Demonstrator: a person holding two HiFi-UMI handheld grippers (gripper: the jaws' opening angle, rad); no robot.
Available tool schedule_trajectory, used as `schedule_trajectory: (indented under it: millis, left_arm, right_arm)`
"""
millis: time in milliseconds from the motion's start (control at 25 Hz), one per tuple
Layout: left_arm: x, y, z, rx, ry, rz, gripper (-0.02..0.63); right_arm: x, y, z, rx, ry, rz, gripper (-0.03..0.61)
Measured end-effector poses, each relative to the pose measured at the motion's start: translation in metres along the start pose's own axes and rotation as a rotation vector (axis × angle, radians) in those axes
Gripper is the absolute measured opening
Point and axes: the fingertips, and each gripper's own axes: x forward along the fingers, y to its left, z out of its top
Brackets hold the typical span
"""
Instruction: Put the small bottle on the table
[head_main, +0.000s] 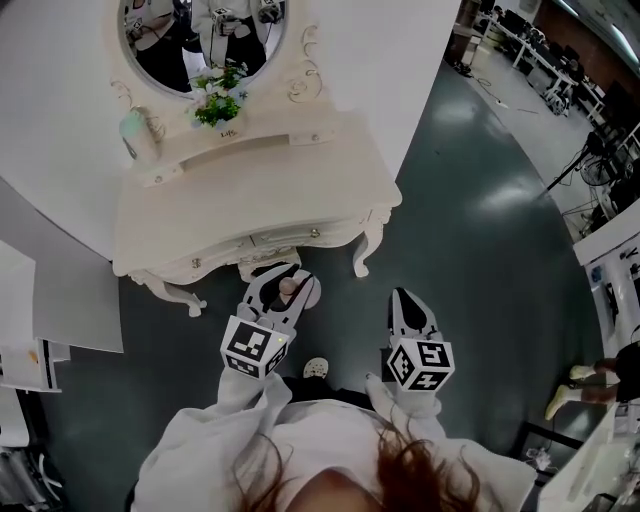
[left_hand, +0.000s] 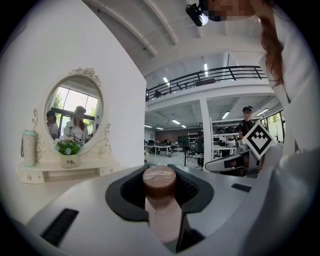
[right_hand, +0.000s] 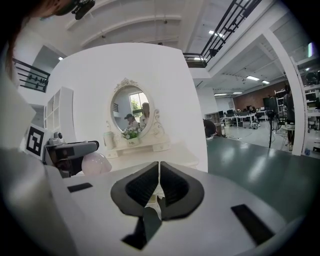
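The small bottle (head_main: 288, 287), pale pink with a brown cap, sits between the jaws of my left gripper (head_main: 286, 276), which is shut on it just in front of the cream dressing table (head_main: 250, 200). In the left gripper view the bottle (left_hand: 161, 210) stands upright between the black pads of that gripper (left_hand: 160, 175), with the table's shelf (left_hand: 60, 172) to the left. My right gripper (head_main: 403, 295) hangs over the floor to the right, jaws shut on nothing. In the right gripper view its tips (right_hand: 159, 165) meet, and the bottle (right_hand: 96, 164) shows at the left.
On the table's raised shelf stand a flower pot (head_main: 217, 108) and a pale green tumbler (head_main: 138, 135), below an oval mirror (head_main: 200, 40). A grey panel (head_main: 75, 300) leans at the left. The person's shoe (head_main: 316, 368) rests on the dark green floor (head_main: 480, 230).
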Motion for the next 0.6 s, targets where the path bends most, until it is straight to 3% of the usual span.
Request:
schedule_trajectory:
  millis: [600]
  left_arm:
    - [0.013, 0.018, -0.032, -0.023, 0.069, -0.029, 0.124]
  right_arm:
    - [0.029, 0.0, -0.02, 0.022, 0.048, -0.022, 0.035]
